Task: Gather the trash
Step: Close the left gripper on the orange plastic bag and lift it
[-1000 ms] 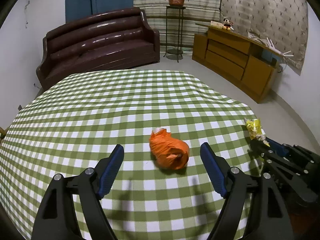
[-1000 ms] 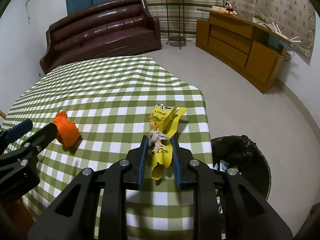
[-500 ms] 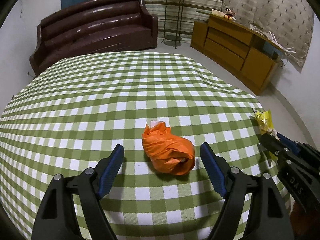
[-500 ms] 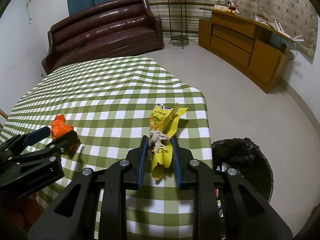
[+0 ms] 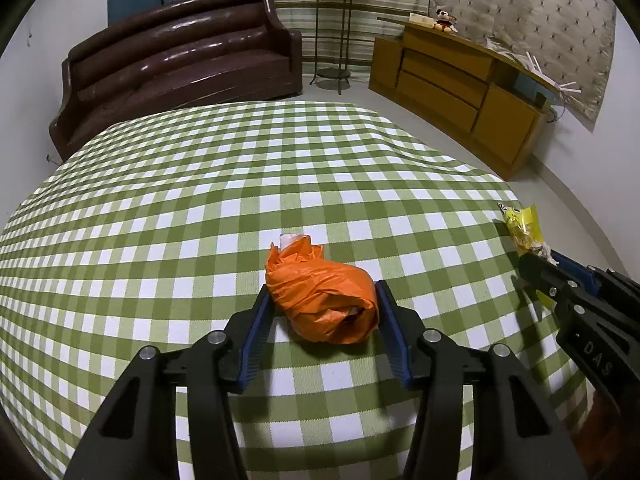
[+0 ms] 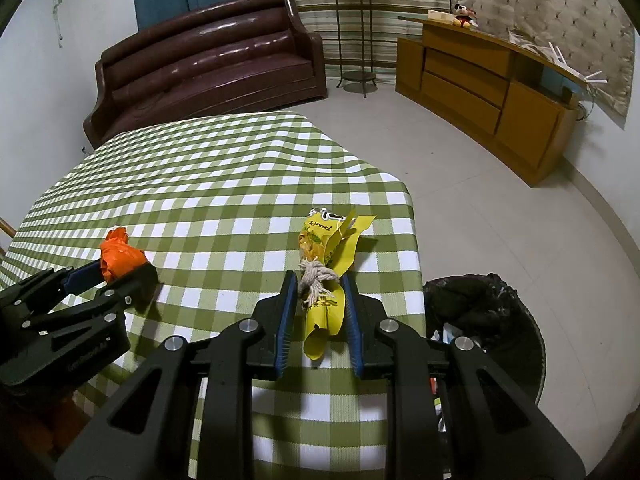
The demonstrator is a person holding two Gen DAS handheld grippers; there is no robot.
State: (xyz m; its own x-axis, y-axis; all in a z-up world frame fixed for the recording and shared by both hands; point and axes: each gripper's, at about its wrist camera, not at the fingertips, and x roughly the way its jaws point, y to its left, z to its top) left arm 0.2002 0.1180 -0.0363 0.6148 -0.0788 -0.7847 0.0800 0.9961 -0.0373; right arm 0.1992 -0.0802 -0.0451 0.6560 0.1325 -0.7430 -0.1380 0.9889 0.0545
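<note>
Left wrist view: we see our left gripper (image 5: 324, 312) with its jaws closing around a crumpled orange plastic bag (image 5: 322, 298), a soft, wrinkled lump lying near the front of the bench (image 5: 200, 200). Blue ribbed pads (image 5: 256, 328) sit right at both sides of the bag; we cannot tell if they press it yet. A bit of white material pokes from the bag's far end. A green-and-white checked woven cloth covers the bench.

Right wrist view: our right gripper (image 6: 318, 300) is clamped on a yellow glossy snack wrapper (image 6: 328, 264), twisted and long, with a frayed beige string knot (image 6: 314, 280) at its middle. It sits at the right edge of the bench. Right of it on the floor stands a round bin lined with a black crinkled bag (image 6: 488, 320). Far back: shiny brown leather sofa (image 6: 208, 68), wooden cabinet (image 6: 488, 92).
</note>
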